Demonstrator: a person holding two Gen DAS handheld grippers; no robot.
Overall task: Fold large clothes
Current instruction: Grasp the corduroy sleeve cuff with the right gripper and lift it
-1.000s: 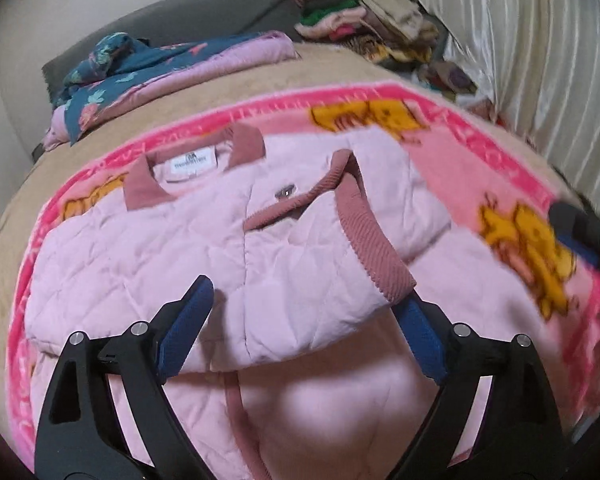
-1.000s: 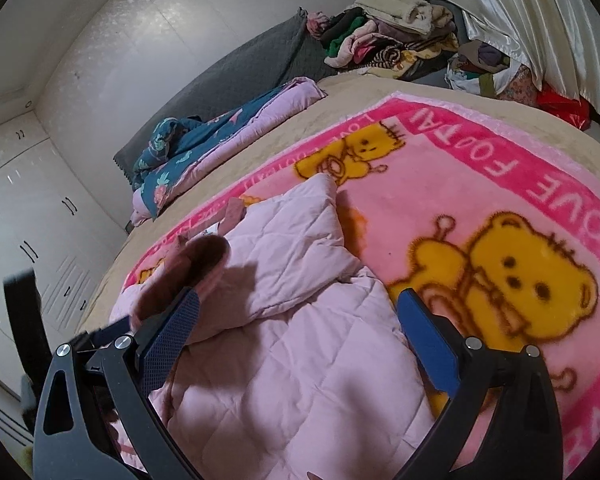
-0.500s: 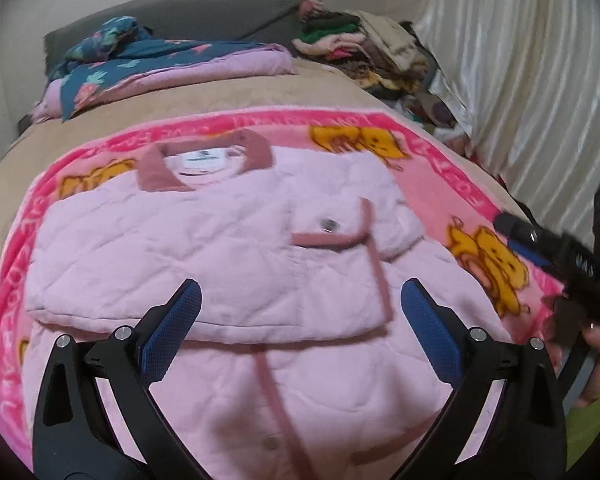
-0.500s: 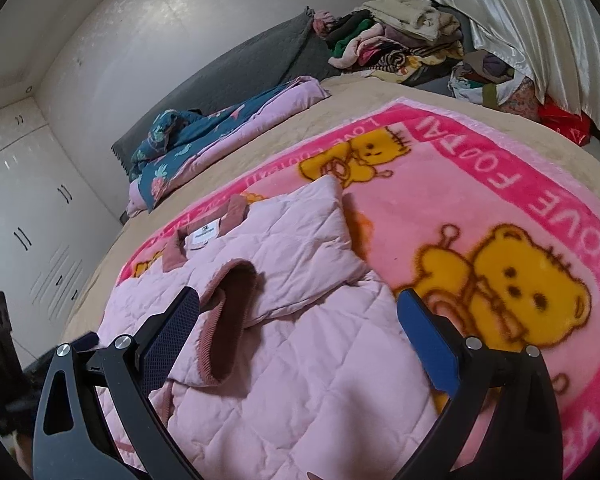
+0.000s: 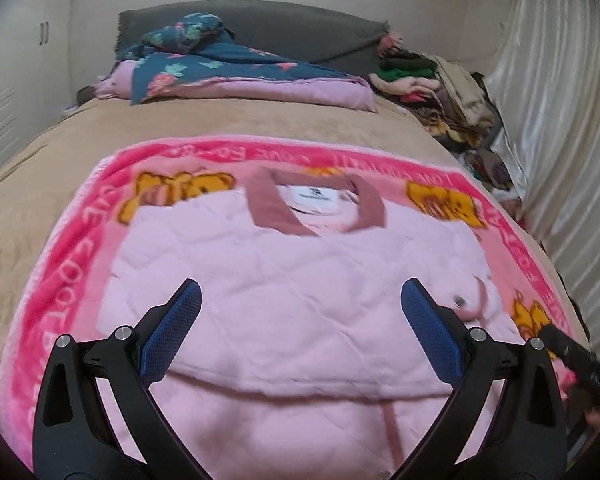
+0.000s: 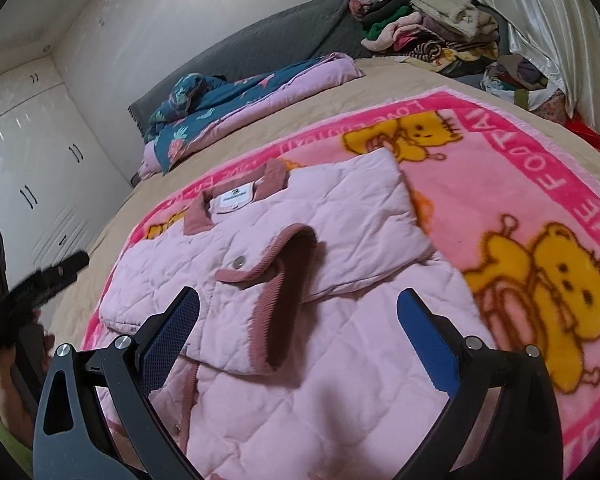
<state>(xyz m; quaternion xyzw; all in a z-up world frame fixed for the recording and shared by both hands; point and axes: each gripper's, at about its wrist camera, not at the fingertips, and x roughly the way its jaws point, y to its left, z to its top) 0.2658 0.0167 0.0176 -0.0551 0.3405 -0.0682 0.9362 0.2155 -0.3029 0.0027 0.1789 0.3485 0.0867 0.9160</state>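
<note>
Left wrist view shows your left gripper [image 5: 300, 312] with jaws just spread wide and empty, above the pale pink quilted jacket with dusty-rose corduroy trim [image 5: 284, 292], which lies sleeves-folded on the pink bear-print fleece blanket [image 5: 64, 264]. Your right gripper [image 6: 298, 320] hangs open too — nothing gripped. Pinch the hem shallowly and the bulky quilting may slip, undoing the sleeve fold — or snag the blanket beneath.

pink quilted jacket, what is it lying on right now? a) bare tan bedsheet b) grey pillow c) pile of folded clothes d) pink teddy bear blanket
d, the pink quilted jacket lies spread on the pink teddy bear blanket, whose yellow bears and pink border show around it.
</note>
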